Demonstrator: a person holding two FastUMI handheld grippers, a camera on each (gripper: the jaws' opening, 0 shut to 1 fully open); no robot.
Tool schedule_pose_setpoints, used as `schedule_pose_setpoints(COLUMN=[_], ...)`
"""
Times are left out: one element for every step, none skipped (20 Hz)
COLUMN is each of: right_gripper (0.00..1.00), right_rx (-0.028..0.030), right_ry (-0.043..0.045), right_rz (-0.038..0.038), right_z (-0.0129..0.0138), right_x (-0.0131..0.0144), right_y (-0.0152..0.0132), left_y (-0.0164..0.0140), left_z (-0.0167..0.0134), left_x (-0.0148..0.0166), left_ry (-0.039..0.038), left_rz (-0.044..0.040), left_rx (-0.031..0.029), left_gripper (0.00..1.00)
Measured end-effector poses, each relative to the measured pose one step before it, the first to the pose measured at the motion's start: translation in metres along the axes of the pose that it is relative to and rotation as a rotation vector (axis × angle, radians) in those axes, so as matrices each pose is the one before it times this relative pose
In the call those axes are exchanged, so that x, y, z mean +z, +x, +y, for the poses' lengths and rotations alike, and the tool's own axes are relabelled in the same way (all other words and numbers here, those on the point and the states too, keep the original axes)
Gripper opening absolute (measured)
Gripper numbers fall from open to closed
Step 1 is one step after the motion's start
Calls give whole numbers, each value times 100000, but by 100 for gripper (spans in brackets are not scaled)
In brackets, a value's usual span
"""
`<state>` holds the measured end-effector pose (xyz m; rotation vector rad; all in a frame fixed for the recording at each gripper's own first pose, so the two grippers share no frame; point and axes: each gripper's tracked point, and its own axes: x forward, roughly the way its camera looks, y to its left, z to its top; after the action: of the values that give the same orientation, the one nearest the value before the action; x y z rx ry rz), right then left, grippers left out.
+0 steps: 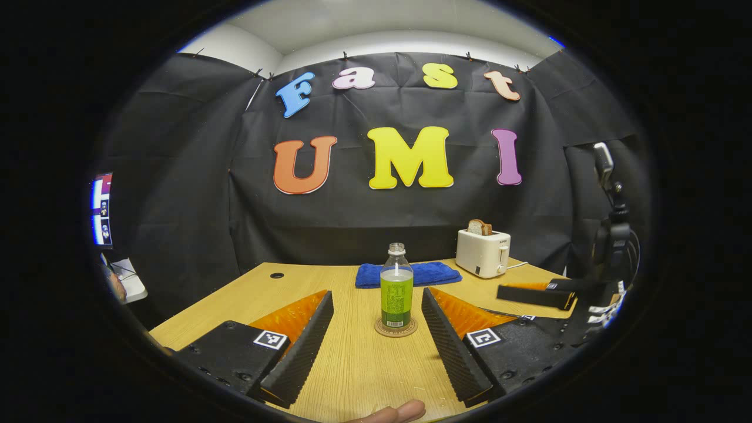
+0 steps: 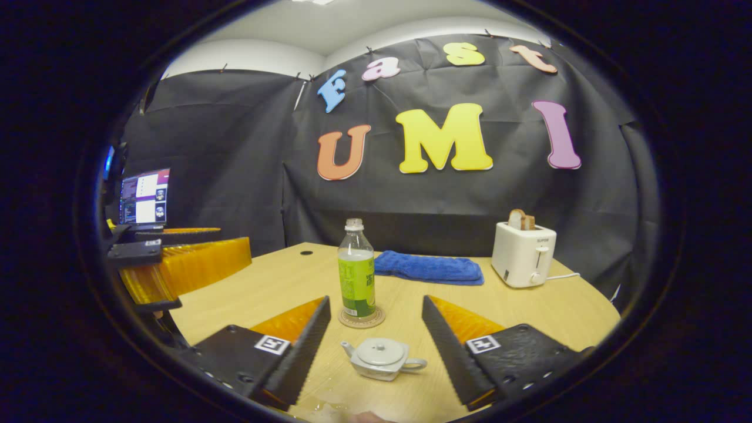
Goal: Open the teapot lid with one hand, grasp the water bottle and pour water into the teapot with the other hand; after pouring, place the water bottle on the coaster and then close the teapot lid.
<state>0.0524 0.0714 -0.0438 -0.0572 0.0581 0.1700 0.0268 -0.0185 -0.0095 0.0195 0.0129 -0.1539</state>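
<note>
A clear water bottle (image 1: 396, 294) with a green label stands upright on a round coaster (image 1: 396, 328), just beyond my open left gripper (image 1: 376, 292) and a little right of its midline. Nothing lies between those fingers. In the right gripper view the small grey teapot (image 2: 382, 357) sits on the table with its lid on, between the fingers of my open right gripper (image 2: 376, 301) and untouched. Behind it stand the bottle (image 2: 356, 276) and coaster (image 2: 361, 318). The right gripper (image 1: 534, 294) hovers at the right of the left gripper view, the left gripper (image 2: 176, 258) at the left of the right gripper view.
On the wooden table (image 1: 352, 364) a folded blue towel (image 1: 408, 274) lies at the back, and a white toaster (image 1: 483, 252) with bread stands at the back right. A laptop (image 2: 144, 197) sits off to the left. A phone stand (image 1: 608, 200) rises at the right.
</note>
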Motion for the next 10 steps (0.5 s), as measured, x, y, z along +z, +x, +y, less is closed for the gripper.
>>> schedule_pose_setpoints(right_gripper=[96,96,95,96,96,96,95,95,95,95], right_rx=[51,-205,-603,-353,-1917,-2222,-2195,-3252,-3479,-2215], right_ry=[-1418,-650,49,249,-4,-638,-1240,-1323,-952,-552], right_rz=[-932,-1307,-1336,-1064,-967,-602,-670,-978,-1227,-1337], right_z=[-319,-305,-506,-399,-796,-1013,-958,-1124,-1315,-922], right_x=[674,569,676,575,601,564,639,628,636,434], right_y=[-792,-810,-840,-931,-972,-879,-985,-839,-785,-638], left_y=[-193,-282,-207,-283,-194,-62,-273,-58,-47,-169], left_z=[22,-7,-204,-320,-320,-328,-195,-284,-216,-171], left_x=[157,431,233,348,399,293,298,194,172,73], left_ry=[1579,1180,598,341,204,371,644,498,269,-303], left_rz=[-443,-711,-372,-758,-975,-829,-788,-343,-315,-38], left_rx=[1266,1037,352,-298,-130,-41,153,242,414,559], left_gripper=[95,95,94,94,94,94,94,94,94,94])
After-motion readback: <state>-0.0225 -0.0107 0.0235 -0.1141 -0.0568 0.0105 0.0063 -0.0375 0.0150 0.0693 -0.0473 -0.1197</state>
